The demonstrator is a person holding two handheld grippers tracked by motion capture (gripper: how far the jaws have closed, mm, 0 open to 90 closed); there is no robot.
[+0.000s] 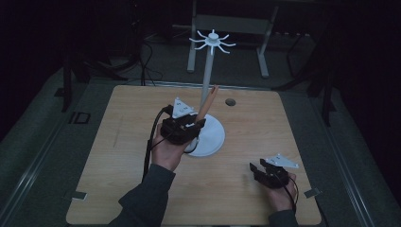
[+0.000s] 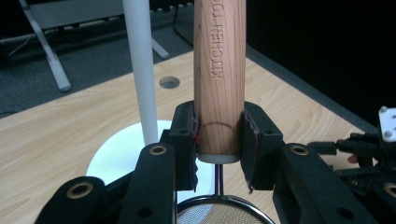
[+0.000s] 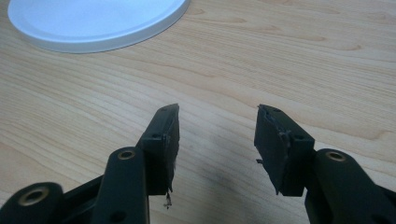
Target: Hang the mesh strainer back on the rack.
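Jaws of left gripper [image 2: 218,140] clamped on round wooden strainer handle [image 2: 219,79], beside white stand pole [image 2: 142,70], right gripper [image 3: 217,135] jaws apart above light wooden table [image 3: 280,56].

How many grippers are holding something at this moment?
1. The left gripper is closed on the wooden handle of a strainer, beside the white pole of the stand. The right gripper is open and empty over the bare table, near its right front corner.
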